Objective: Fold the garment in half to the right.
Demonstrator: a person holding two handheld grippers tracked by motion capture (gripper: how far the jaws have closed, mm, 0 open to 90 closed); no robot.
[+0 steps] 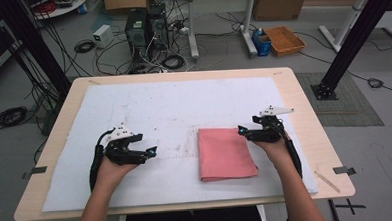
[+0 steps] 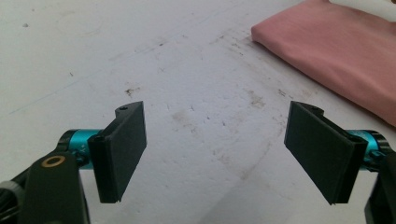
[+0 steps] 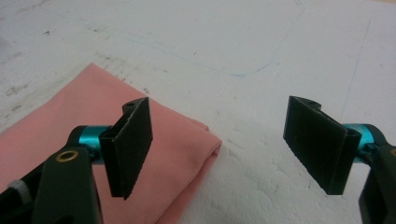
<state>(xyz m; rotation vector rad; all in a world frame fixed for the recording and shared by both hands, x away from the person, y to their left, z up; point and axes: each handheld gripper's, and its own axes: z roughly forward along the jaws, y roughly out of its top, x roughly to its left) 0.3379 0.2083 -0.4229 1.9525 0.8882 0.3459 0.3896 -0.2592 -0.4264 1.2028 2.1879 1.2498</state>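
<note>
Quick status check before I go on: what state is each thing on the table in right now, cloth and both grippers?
pink cloth: folded flat into a rectangle, lying on the white mat, not held.
left gripper: jaws open, nothing between them, apart from the cloth on its left side.
right gripper: jaws open, nothing gripped, at the cloth's far right corner.
white mat: spread flat on the table, stained near the middle.

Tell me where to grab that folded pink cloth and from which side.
Probably the pink cloth's far right corner, taken with the right gripper, whose open jaws hover right beside it. The layered edges there lie flat on the white mat, so come in low from the right and pinch all layers.
</note>
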